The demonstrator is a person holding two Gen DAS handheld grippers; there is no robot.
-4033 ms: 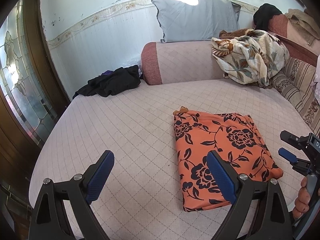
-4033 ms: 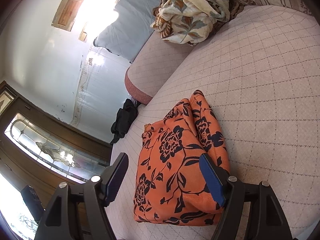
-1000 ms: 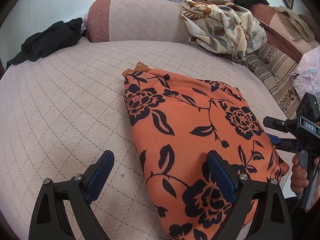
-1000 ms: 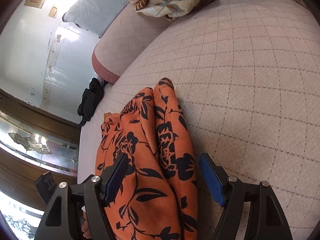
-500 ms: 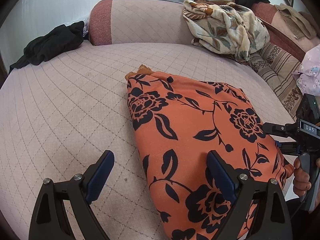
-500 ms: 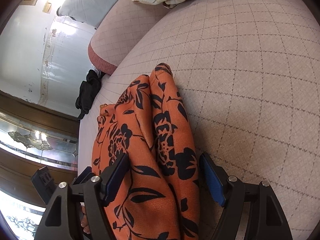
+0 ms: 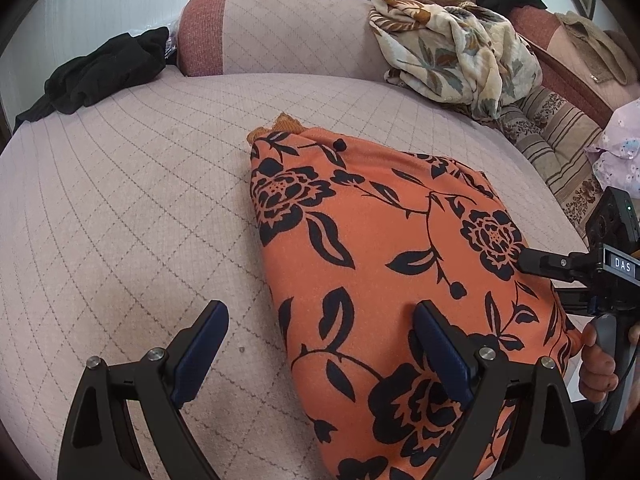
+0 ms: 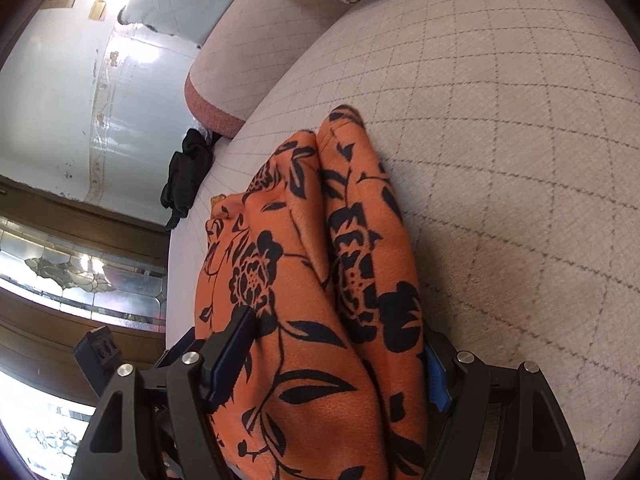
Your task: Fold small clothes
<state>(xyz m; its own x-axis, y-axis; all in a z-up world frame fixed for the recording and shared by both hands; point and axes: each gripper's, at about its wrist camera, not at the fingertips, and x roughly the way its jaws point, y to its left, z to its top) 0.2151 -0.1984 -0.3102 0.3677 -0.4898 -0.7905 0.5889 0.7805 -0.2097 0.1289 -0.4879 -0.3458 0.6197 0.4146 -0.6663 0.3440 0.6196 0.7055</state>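
Note:
A folded orange garment with black flowers (image 7: 380, 264) lies on the quilted pink sofa seat (image 7: 120, 220). My left gripper (image 7: 320, 352) is open, its right finger over the garment's near left edge and its left finger over bare seat. My right gripper (image 8: 340, 360) is open with the garment's thick folded edge (image 8: 320, 320) between its fingers. In the left wrist view the right gripper (image 7: 560, 276) reaches in at the garment's right edge, one finger on top; the lower finger is hidden by cloth.
A black garment (image 7: 104, 68) lies at the seat's far left. A crumpled floral cloth (image 7: 452, 52) sits against the backrest, with a striped cushion (image 7: 560, 152) and a pale lilac cloth (image 7: 616, 152) at the right. A wooden glass door (image 8: 80, 272) stands beyond the seat.
My right gripper has slid further onto the garment's edge, so the folded cloth now fills the space between its fingers. My left gripper has eased back slightly and stays open.

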